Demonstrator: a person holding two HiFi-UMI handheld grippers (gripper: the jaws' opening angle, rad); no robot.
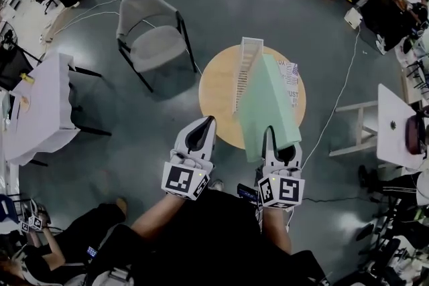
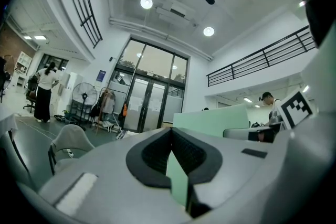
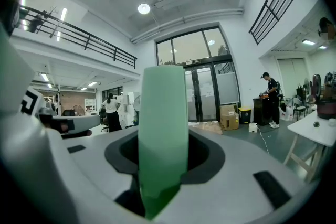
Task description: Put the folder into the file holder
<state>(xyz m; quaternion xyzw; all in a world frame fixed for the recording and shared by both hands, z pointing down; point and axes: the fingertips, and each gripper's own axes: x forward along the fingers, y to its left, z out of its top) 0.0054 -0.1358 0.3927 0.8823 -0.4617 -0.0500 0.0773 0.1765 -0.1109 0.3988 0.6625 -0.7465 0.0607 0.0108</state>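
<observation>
Head view: a round wooden counter [image 1: 218,94] stands on the grey floor ahead of the person. A white slatted file holder [image 1: 245,67] runs from the counter's middle to its far rim. The right hand-held gripper [image 1: 280,144] is clamped on the near end of the folder [image 1: 268,104]. The folder is a thick mint-green slab reaching over the counter's right half, alongside the holder; whether they touch I cannot tell. Printed papers [image 1: 289,77] lie at the counter's right rim. The left hand-held gripper [image 1: 206,122] hangs at the counter's near-left rim, tips together. A grey chair [image 1: 151,30] stands well apart, far left of the counter, and a cable [image 1: 335,104] crosses the floor to the right of it. Bare floor rings the counter elsewhere.

Left gripper view: the left hand-held gripper [image 2: 170,134] has its jaw tips meeting. A thin pale-green sliver shows in the slit behind them, and I cannot tell what it is. To the right the folder [image 2: 210,118] shows its broad flat side, level. The chair [image 2: 71,139] is at lower left, with glass doors [image 2: 152,97] beyond.

Right gripper view: here the folder [image 3: 163,128] is seen edge-on, a rounded green spine standing upright. The right hand-held gripper [image 3: 164,147] presses on it from both sides. A cardboard box [image 3: 229,120] sits on the floor far ahead.
</observation>
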